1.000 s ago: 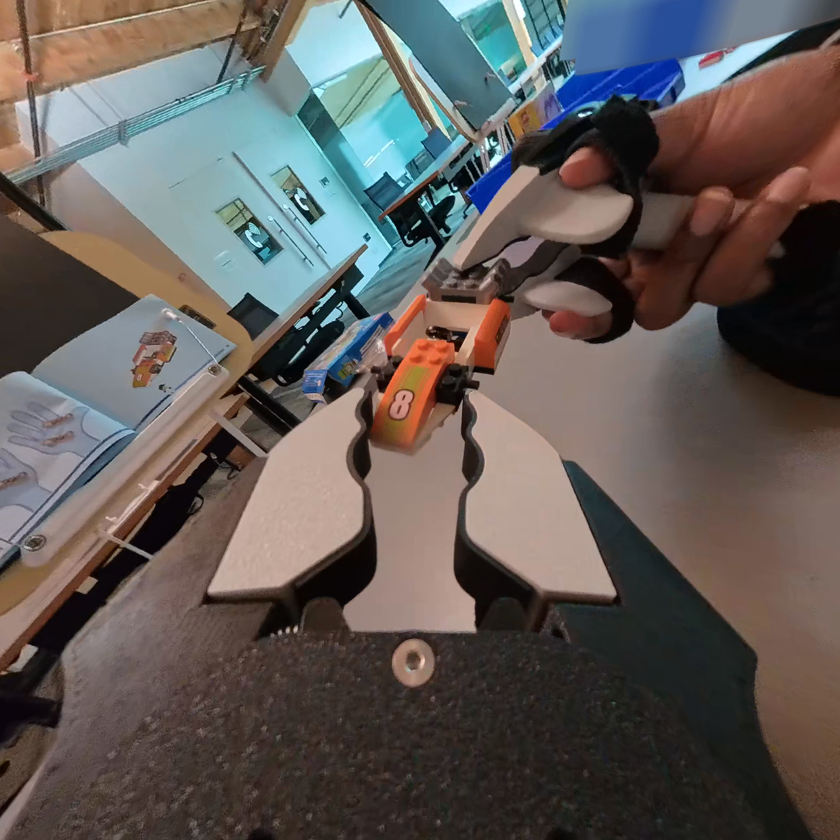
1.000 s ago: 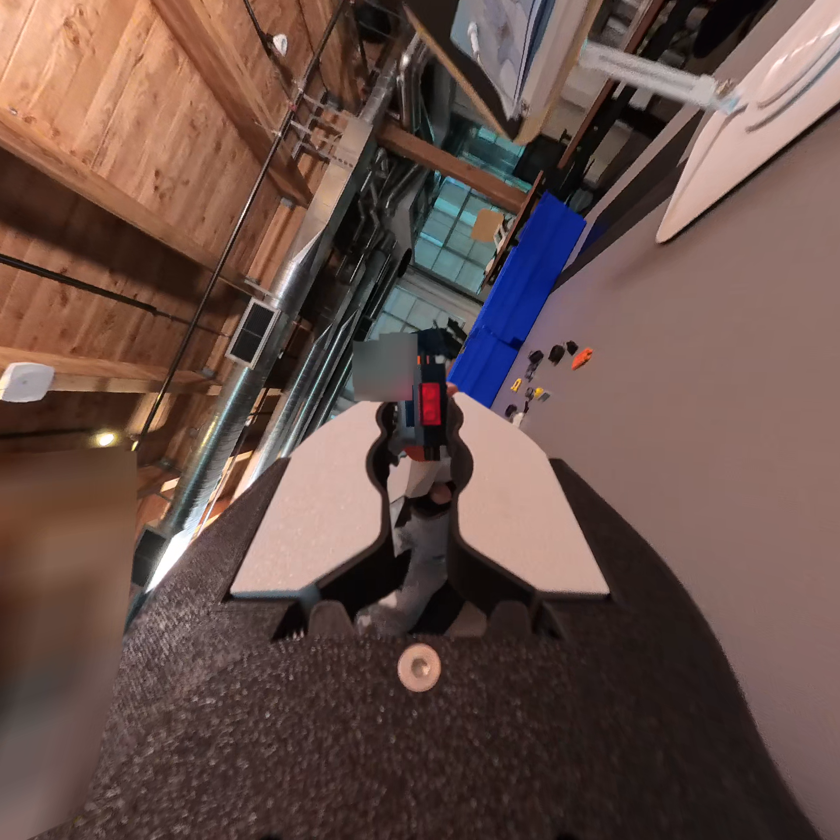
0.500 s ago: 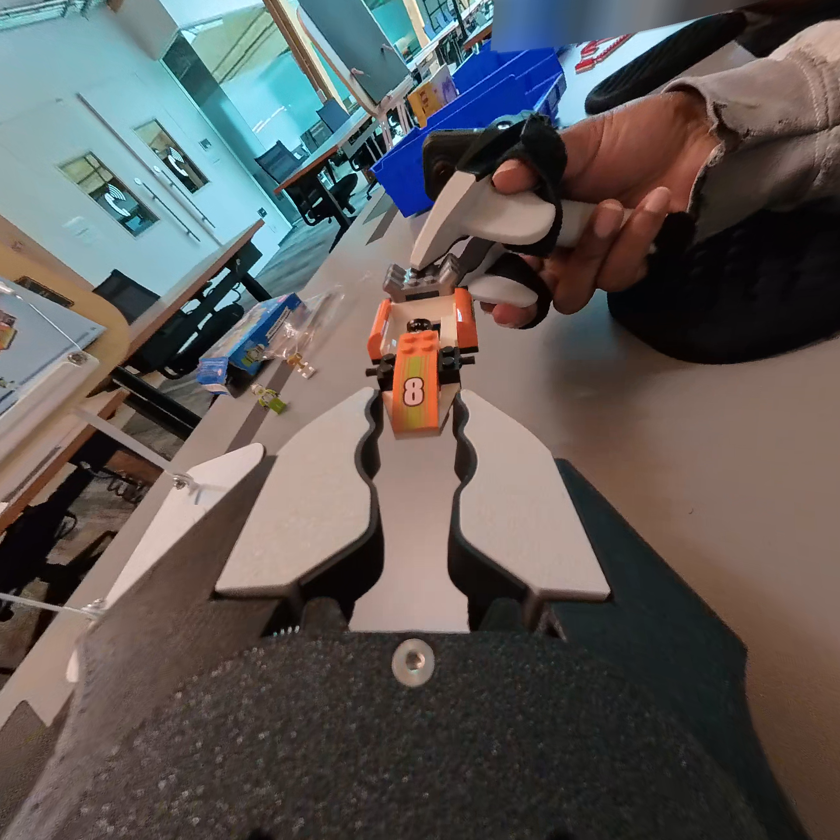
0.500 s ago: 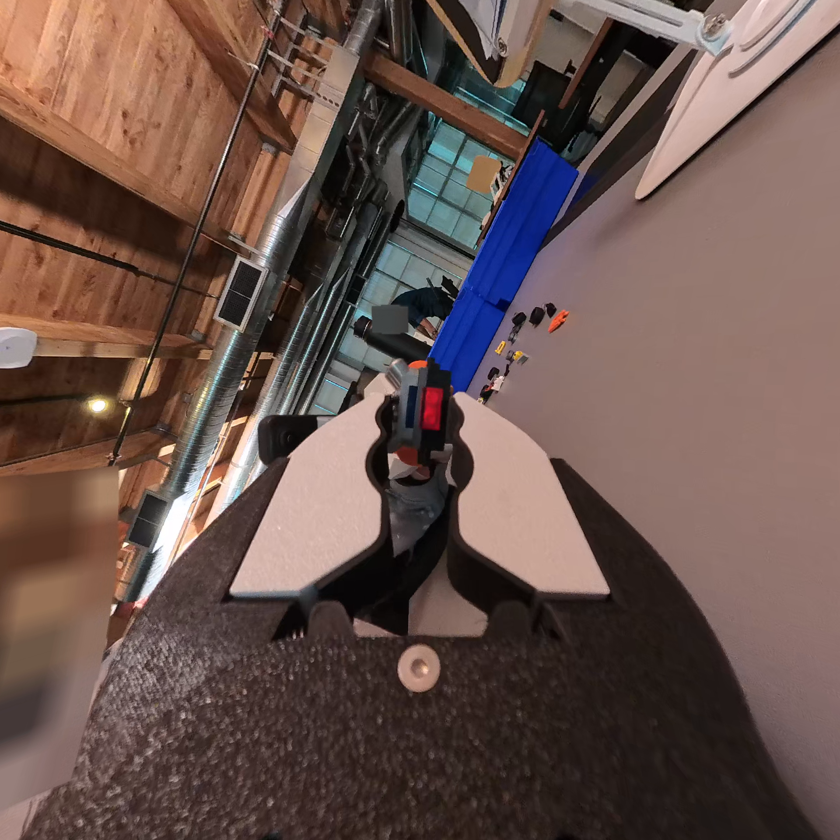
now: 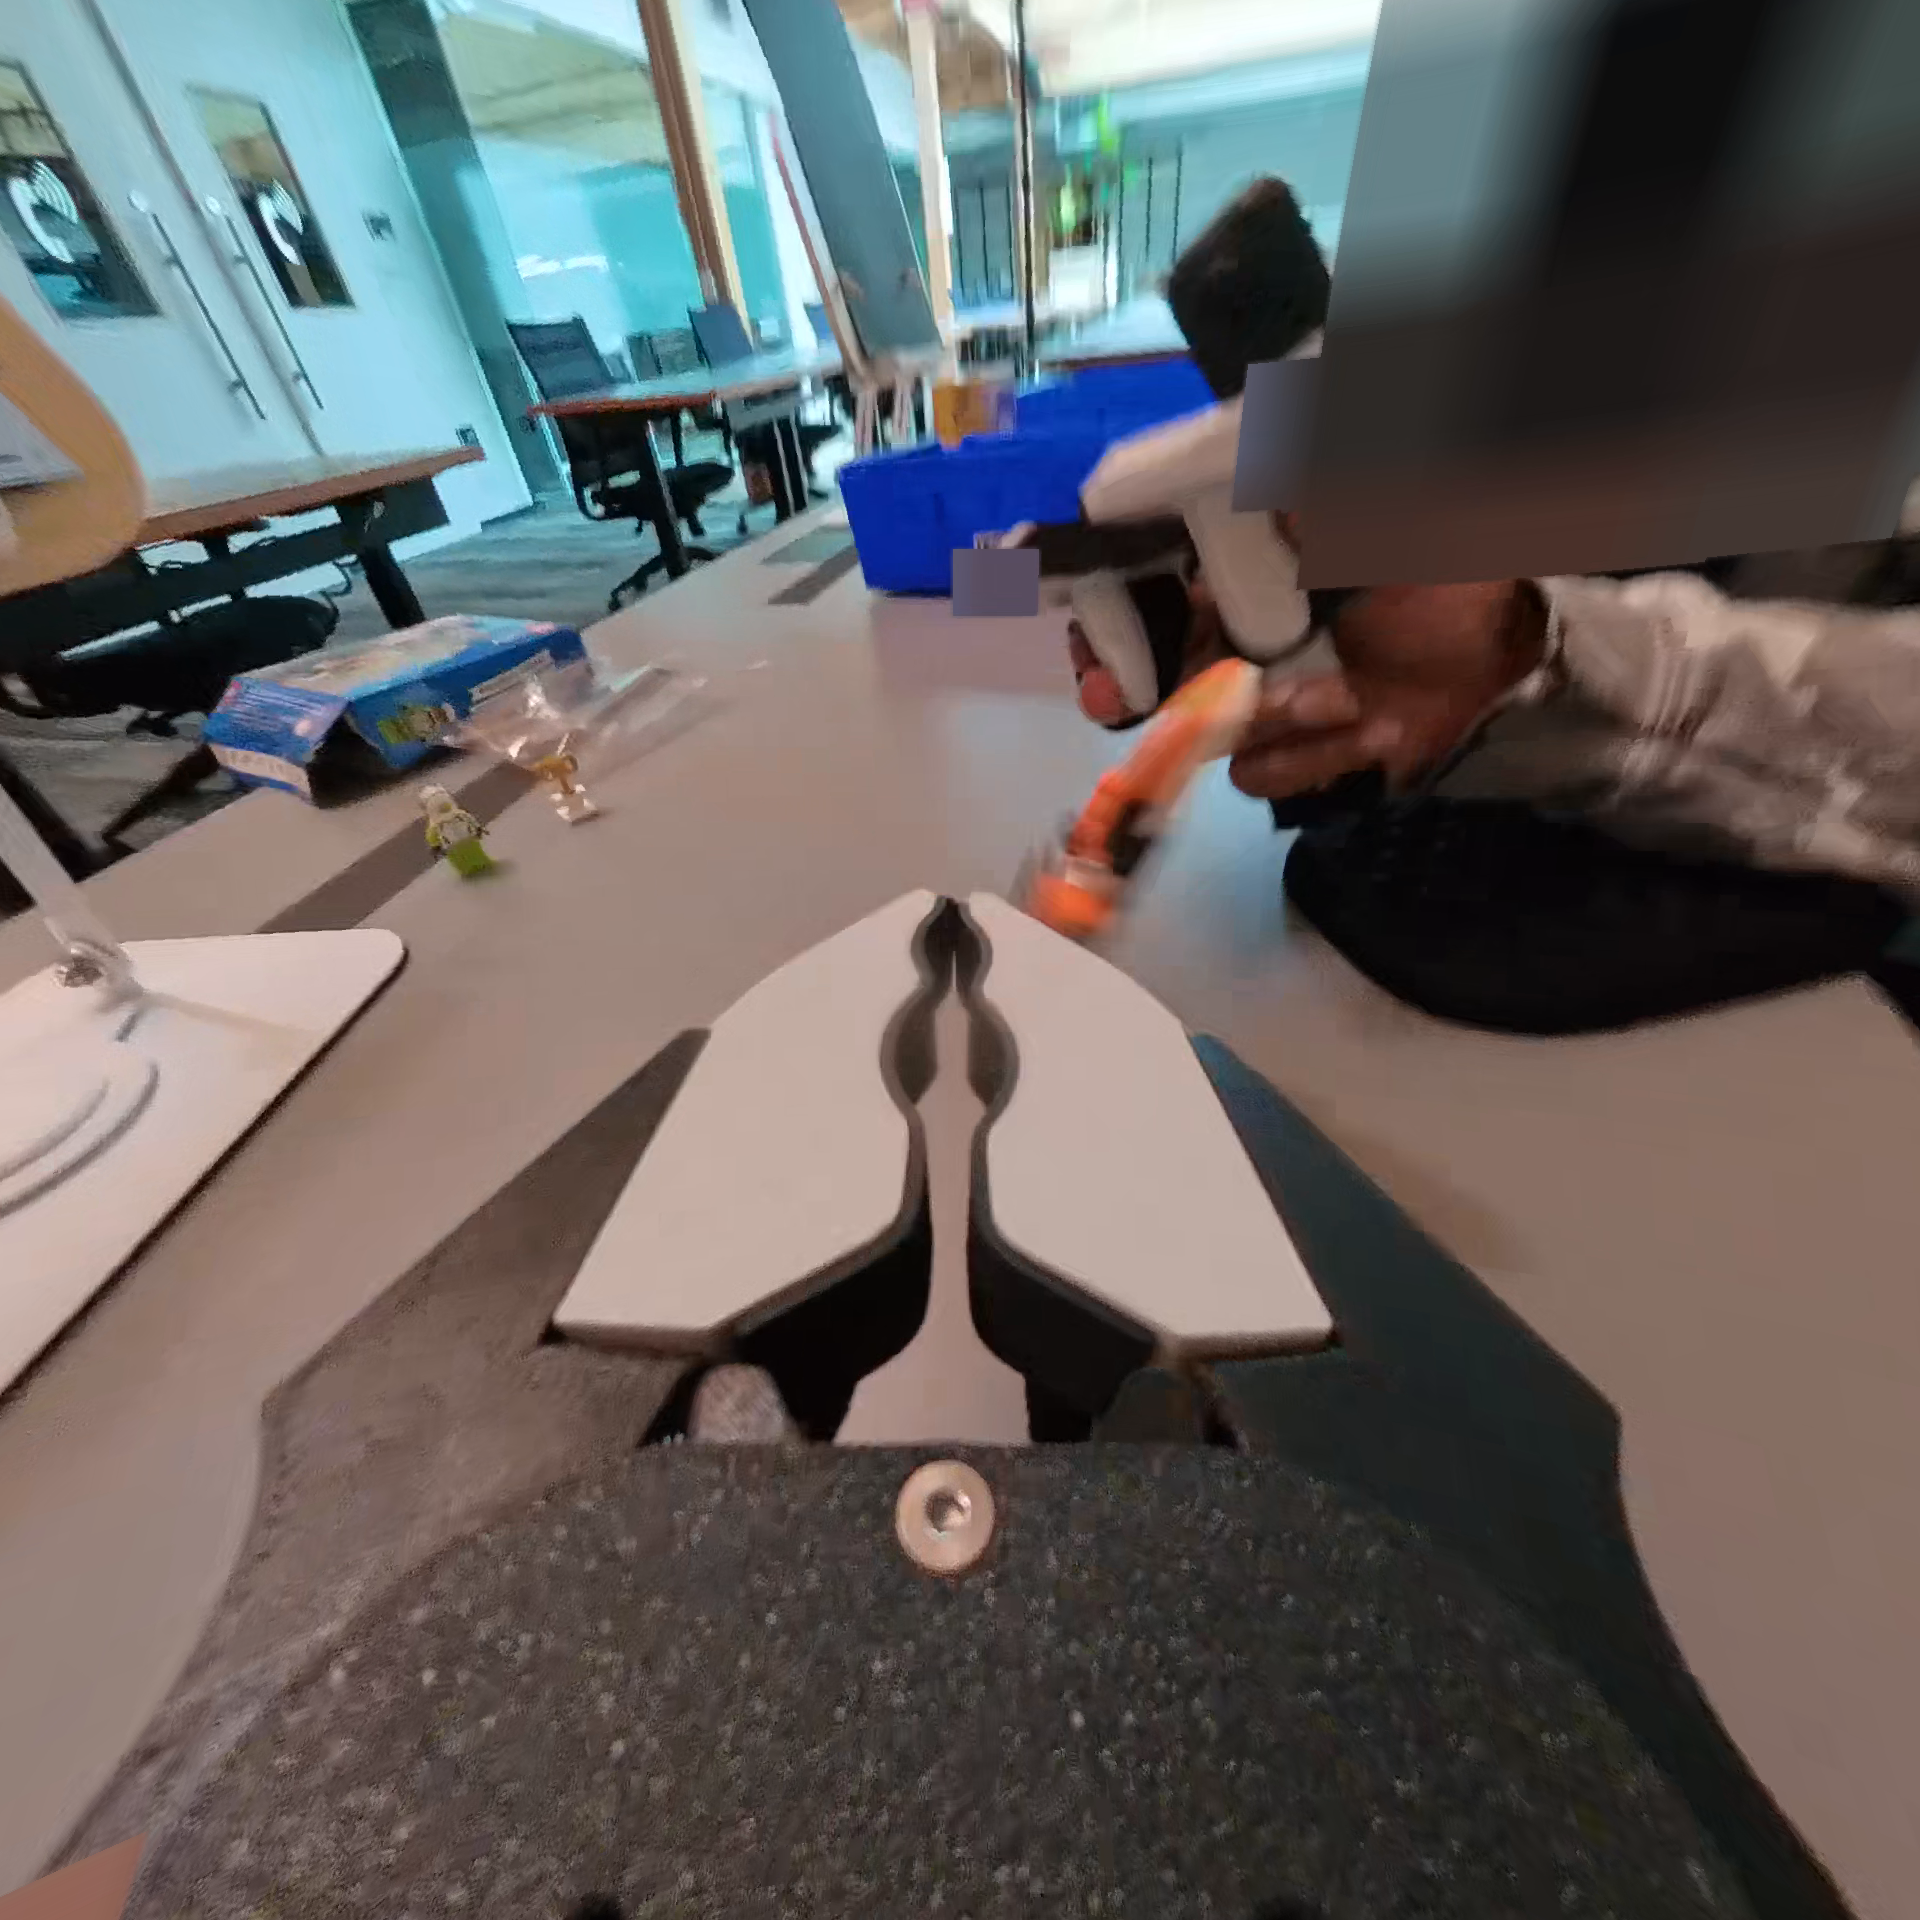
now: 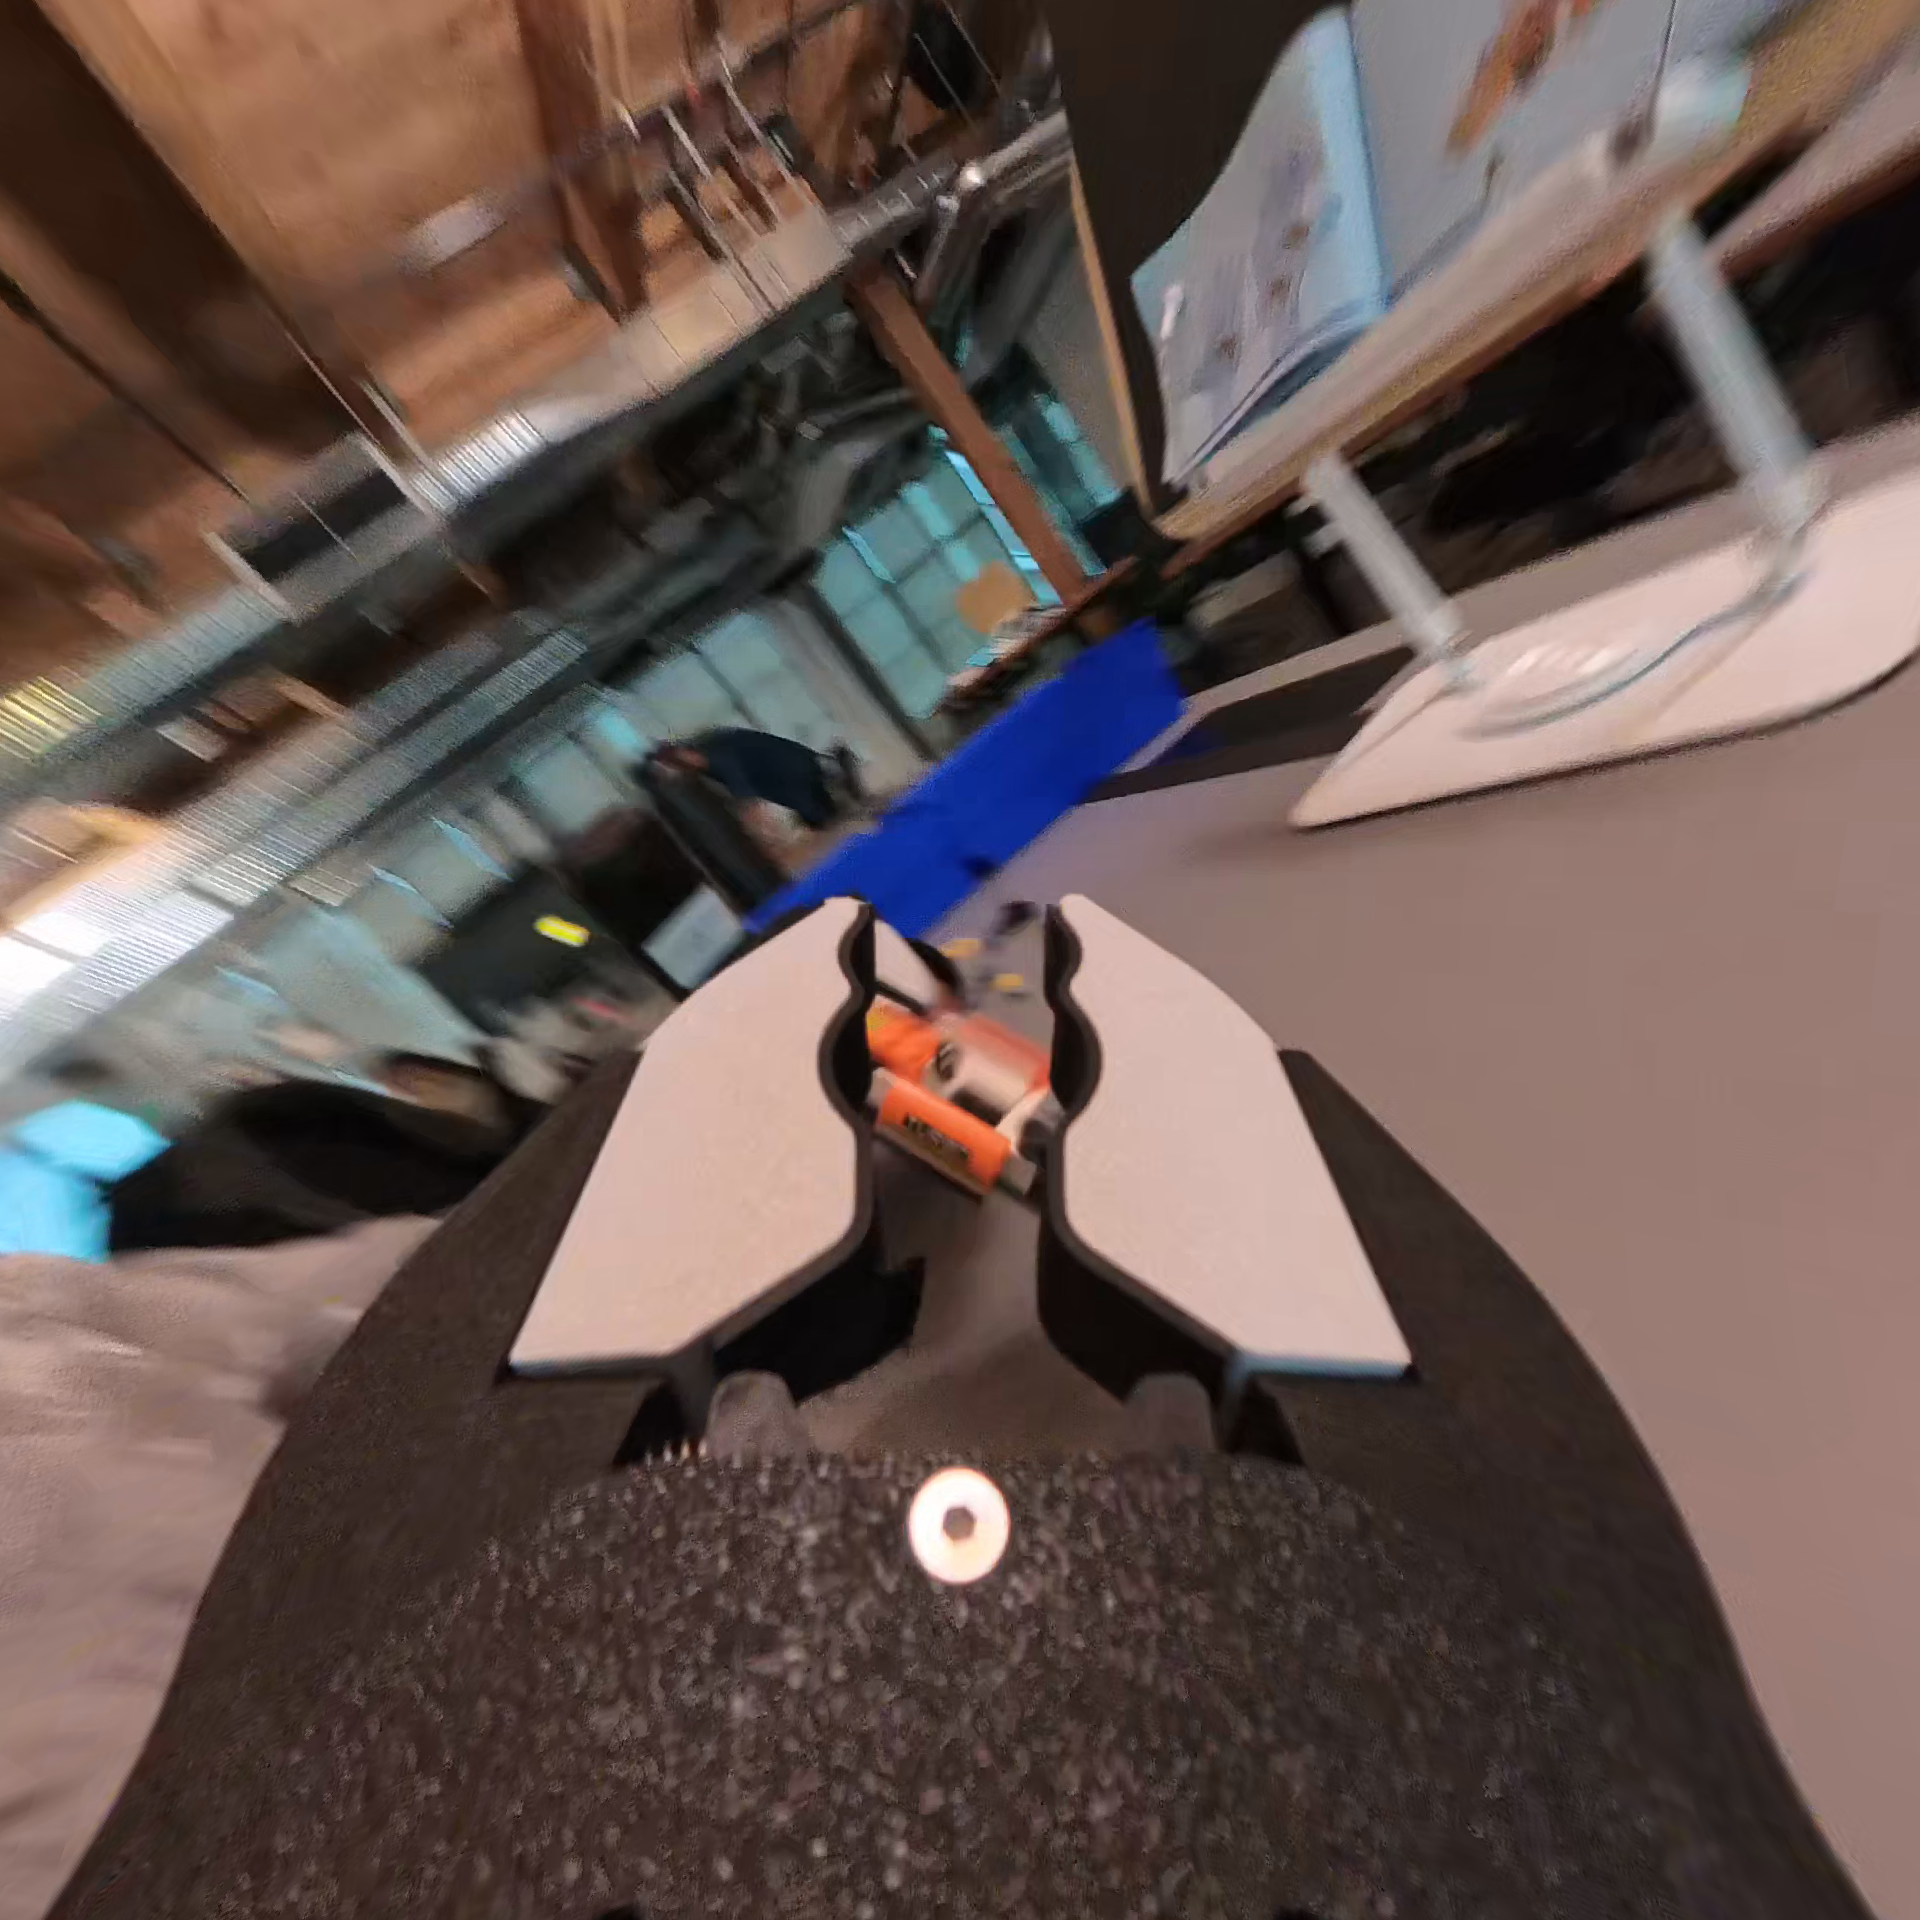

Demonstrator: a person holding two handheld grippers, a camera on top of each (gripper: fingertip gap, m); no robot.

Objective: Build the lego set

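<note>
The orange and white lego car (image 6: pixel 951 1091) lies crosswise between the fingers of my right gripper (image 6: pixel 961 914), which is shut on it; the frame is blurred. In the left wrist view the car (image 5: pixel 1127 800) hangs tilted below the person's hand (image 5: pixel 1351 717), with its nose down at the grey table (image 5: pixel 831 831). My left gripper (image 5: pixel 951 914) is shut and empty. It is low over the table, just left of the car's nose.
A yellow-green minifigure (image 5: pixel 457 831), a small gold piece (image 5: pixel 566 784), a clear bag (image 5: pixel 551 717) and a blue box (image 5: pixel 395 696) lie at far left. A white stand base (image 5: pixel 156 1029) is at left. Blue bins (image 5: pixel 966 488) stand behind. Loose pieces (image 6: pixel 987 961) lie ahead.
My left gripper has let go of the car's nose, shut and pulled back to the left. My right gripper has swung round with the car, whose nose now points down at the table.
</note>
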